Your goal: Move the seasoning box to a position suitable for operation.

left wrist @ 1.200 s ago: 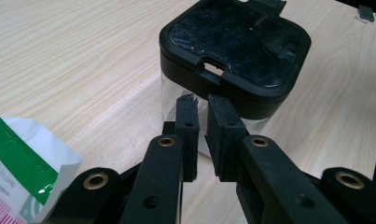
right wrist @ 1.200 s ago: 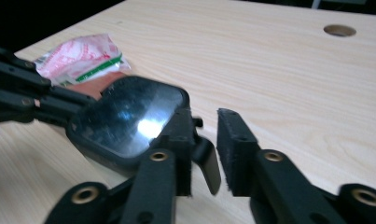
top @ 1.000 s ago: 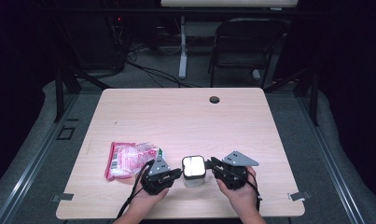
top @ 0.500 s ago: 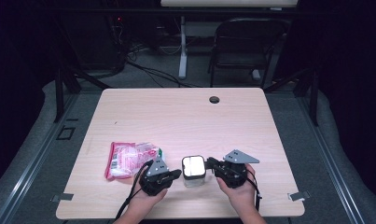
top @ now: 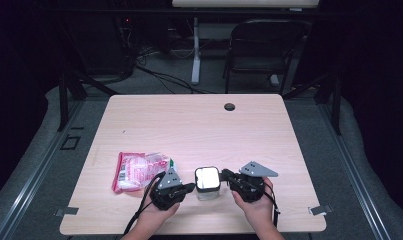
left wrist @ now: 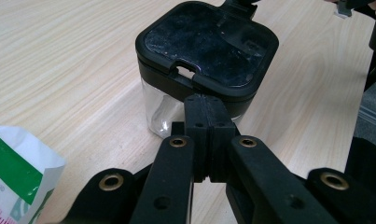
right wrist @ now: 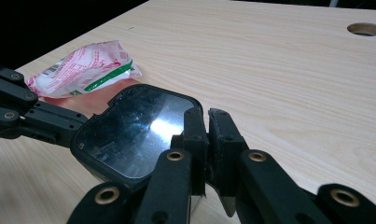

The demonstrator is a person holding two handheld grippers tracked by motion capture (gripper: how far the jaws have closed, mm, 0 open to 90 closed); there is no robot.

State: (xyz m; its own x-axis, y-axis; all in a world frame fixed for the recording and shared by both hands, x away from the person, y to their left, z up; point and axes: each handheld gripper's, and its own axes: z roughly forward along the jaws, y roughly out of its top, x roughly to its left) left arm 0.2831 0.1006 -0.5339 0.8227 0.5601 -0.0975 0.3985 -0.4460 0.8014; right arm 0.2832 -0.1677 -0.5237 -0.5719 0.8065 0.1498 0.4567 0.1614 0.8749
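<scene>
i am working on the jar sitting near the table's front edge, between my two hand-held grippers. the left hand-held gripper is clenched, its tips touching the black lid's rim; the right hand-held gripper is nearly clenched at the opposite rim. i am judging the jar light, rigid and slippery on its clear walls, so gripping the lid's edge looks best. a snack bag is lying just left, not blocking.

Left gripper closed, right gripper closed (tips facing)
</scene>
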